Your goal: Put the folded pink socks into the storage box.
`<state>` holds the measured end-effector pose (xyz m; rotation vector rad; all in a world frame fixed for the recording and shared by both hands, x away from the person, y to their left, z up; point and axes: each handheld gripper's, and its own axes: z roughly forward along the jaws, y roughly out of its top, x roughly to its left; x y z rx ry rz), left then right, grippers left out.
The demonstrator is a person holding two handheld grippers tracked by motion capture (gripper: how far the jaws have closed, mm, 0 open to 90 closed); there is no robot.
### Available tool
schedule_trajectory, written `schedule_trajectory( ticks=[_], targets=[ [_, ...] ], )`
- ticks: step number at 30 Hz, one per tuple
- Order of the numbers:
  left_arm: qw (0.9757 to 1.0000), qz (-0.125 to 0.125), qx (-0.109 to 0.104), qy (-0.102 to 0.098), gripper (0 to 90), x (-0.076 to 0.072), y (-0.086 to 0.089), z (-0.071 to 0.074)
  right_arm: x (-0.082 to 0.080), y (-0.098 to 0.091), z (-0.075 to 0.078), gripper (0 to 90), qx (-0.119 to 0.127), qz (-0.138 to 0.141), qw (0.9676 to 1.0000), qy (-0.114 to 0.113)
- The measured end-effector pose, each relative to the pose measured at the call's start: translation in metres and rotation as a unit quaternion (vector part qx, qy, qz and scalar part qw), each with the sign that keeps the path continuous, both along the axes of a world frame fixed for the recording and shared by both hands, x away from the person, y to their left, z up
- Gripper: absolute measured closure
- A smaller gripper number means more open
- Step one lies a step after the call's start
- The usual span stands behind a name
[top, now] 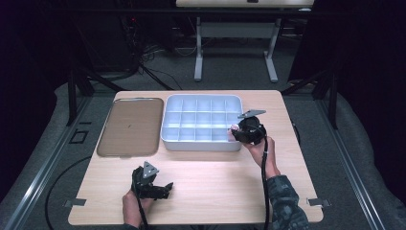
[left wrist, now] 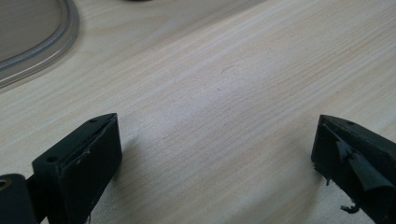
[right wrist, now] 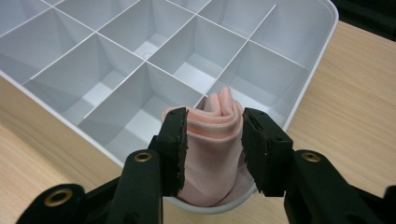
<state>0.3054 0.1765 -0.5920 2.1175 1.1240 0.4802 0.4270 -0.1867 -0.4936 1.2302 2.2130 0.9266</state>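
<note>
Pink rolled cloth [right wrist: 212,154] sits in the corner cell of the white divider tray [right wrist: 322,60], lower middle of frame, the right hand-held gripper [right wrist: 214,149] pinching it to seat it; the left hand-held gripper [left wrist: 215,158] rests wide open, empty, on the table [left wrist: 243,84]

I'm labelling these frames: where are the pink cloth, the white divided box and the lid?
pink cloth [right wrist: 215,140], right gripper view, folded middle.
white divided box [top: 201,143], high view, near wall.
lid [top: 130,125], high view, centre.
</note>
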Motion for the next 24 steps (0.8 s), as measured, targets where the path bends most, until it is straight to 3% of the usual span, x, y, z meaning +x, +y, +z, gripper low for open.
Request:
schedule_trajectory(
  ticks=[5, 13, 19, 24],
  targets=[
    [1.0000, 0.000, 0.000, 0.000, 1.5, 0.000, 0.000, 0.000, -0.005, -0.001, 0.005, 57.4, 0.006, 0.005, 1.0000, -0.003],
    [1.0000, 0.000, 0.000, 0.000, 1.5, 0.000, 0.000, 0.000, -0.023, -0.002, 0.017, 37.5, 0.019, 0.027, 0.9994, 0.009],
    [1.0000, 0.000, 0.000, 0.000, 1.5, 0.000, 0.000, 0.000, -0.044, -0.001, 0.028, 24.5, 0.035, 0.042, 0.9985, -0.001],
    [1.0000, 0.000, 0.000, 0.000, 1.5, 0.000, 0.000, 0.000, -0.062, -0.001, 0.033, 15.8, 0.033, 0.053, 0.9980, -0.010]
  ],
)
